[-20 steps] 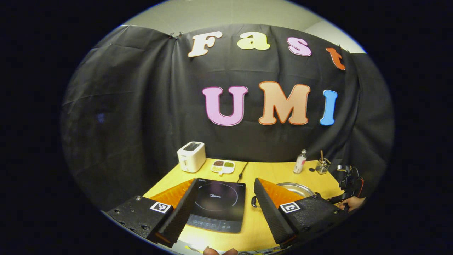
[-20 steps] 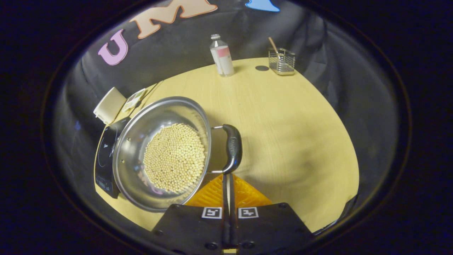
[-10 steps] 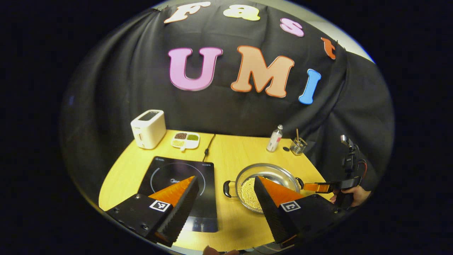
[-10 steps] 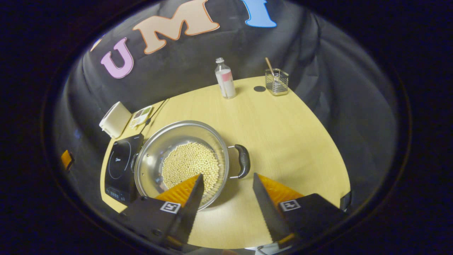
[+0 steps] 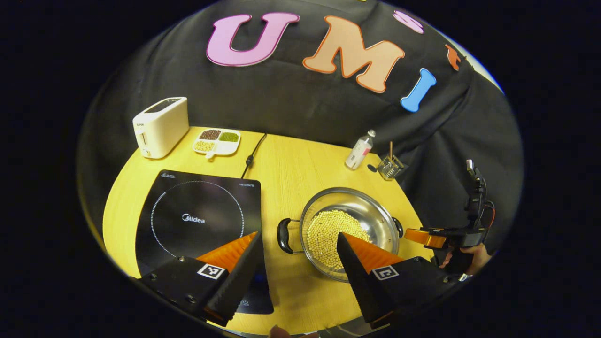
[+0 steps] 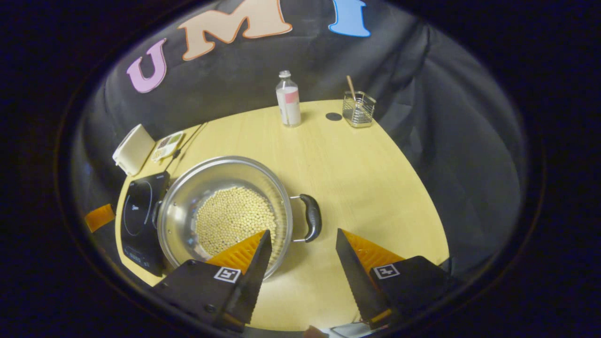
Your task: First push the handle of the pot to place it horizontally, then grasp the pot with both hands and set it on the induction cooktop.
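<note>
Steel catches our eye first: the pot (image 5: 350,225), half full of pale beans (image 5: 332,232), sits on the yellow surface (image 5: 291,164) just right of the black cooktop (image 5: 199,220), not on it. In the left gripper view, our left gripper (image 5: 296,263) hangs above the surface with its fingers spread wide and gripping nothing; the pot's near handle (image 5: 283,235) lies just ahead of the gap between them, the cooktop behind the left finger, the pot bowl behind the right one. Off to the right, a hand (image 5: 462,260) holds the other gripper beside the pot's far handle. In the right gripper view, our right gripper (image 6: 303,263) is spread open too, empty, with the pot's black handle (image 6: 312,218) just ahead of the gap and the bowl behind the left finger. Beyond the fingers, at the back, stand a toaster (image 5: 160,126), a snack tray (image 5: 217,141), a bottle (image 6: 288,99) and a wire holder (image 6: 358,109).
</note>
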Demonstrator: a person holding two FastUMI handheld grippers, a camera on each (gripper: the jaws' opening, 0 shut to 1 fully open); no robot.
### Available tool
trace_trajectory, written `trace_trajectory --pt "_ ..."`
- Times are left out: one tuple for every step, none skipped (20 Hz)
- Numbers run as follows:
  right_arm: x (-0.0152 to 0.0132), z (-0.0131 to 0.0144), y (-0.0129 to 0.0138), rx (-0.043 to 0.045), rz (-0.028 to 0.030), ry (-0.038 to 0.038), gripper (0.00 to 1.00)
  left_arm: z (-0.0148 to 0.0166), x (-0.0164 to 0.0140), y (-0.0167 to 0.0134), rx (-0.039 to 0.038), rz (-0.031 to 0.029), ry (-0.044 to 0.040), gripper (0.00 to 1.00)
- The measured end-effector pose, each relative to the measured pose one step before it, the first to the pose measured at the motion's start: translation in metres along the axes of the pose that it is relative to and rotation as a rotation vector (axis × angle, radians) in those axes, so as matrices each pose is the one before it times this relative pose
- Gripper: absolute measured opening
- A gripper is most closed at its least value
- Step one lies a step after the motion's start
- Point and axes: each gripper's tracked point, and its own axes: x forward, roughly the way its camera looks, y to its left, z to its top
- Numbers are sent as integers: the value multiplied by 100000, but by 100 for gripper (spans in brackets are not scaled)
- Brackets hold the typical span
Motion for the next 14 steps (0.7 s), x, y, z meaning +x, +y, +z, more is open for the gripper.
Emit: trace_trajectory --pt "428 214 52 -95 864 234 86 -328 915 -75 1034 687 1714 98" --pt "439 146 152 -112 1244 209 86 -182 934 25 1696 1356 1050 98" --pt "641 107 -26 -688 899 581 86 -496 898 24 1726 1627 1892 98" --pt "687 -99 -211 -641 778 822 77 -200 795 119 922 1540 1328 98" --pt "701 141 72 171 1350 913 87 -407 809 -144 118 544 2405 98" --pt "495 15 -17 345 1075 416 87 -252 702 -80 -362 542 1777 98" --pt "691 236 114 459 1381 509 87 -332 806 -94 -109 -34 2128 98" --pt "555 -75 163 240 1564 752 87 -146 773 94 383 280 1433 98" --pt "492 -59 116 -404 1333 853 87 -314 726 179 176 246 1773 98" --pt "492 -192 -76 -1058 752 878 87 -95 664 136 -189 -23 1215 98" --pt "520 -60 -134 -1009 332 694 87 -133 726 325 -218 779 976 98" --pt "616 -73 103 -444 1273 739 87 -436 576 316 -331 600 2509 98" --pt "449 94 -66 -101 491 536 75 -507 459 184 -413 564 2010 98" --pt "275 -122 20 209 988 368 74 -184 407 150 -150 646 1270 97"
